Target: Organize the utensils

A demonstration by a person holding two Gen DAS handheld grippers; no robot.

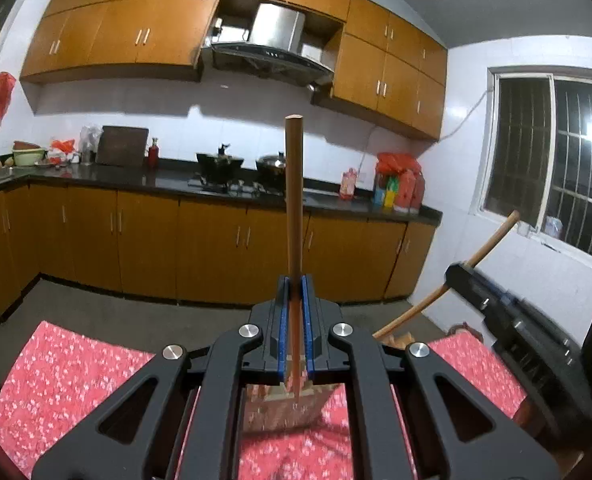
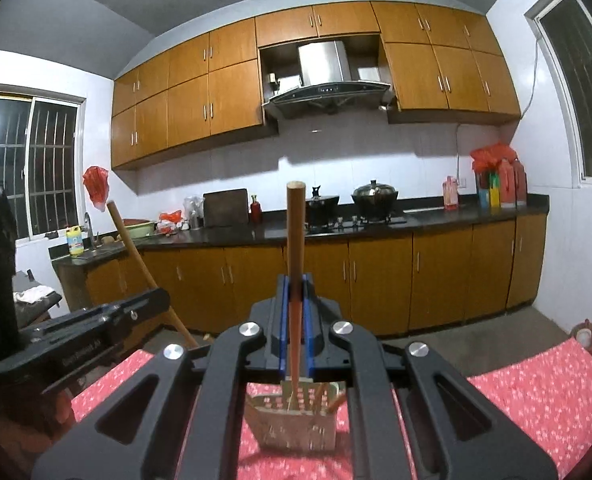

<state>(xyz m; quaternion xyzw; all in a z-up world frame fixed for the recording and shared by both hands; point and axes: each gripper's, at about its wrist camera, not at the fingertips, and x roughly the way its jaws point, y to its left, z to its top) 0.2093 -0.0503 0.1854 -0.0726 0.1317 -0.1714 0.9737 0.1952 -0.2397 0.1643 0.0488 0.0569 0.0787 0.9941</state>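
Observation:
My left gripper point(image 1: 295, 282) is shut on a long wooden utensil handle point(image 1: 294, 184) that stands upright between its blue pads. Under it, a perforated utensil holder point(image 1: 284, 404) rests on the red floral cloth. My right gripper point(image 2: 295, 282) is shut on a second upright wooden handle point(image 2: 296, 232). Directly beneath it is the same holder point(image 2: 296, 424), with several wooden utensils in it. Each gripper shows in the other's view, the right gripper point(image 1: 462, 272) with its slanted handle point(image 1: 496, 236), the left gripper point(image 2: 158, 300) with its own handle point(image 2: 132, 248). The working ends of both utensils are hidden.
A table under a red floral cloth point(image 1: 76, 372) fills the foreground. Beyond a strip of grey floor runs a kitchen counter point(image 2: 436, 216) with a stove, two pots point(image 2: 376, 196), bottles and bags. Wooden cabinets hang above, and a window point(image 1: 548, 152) is on the right wall.

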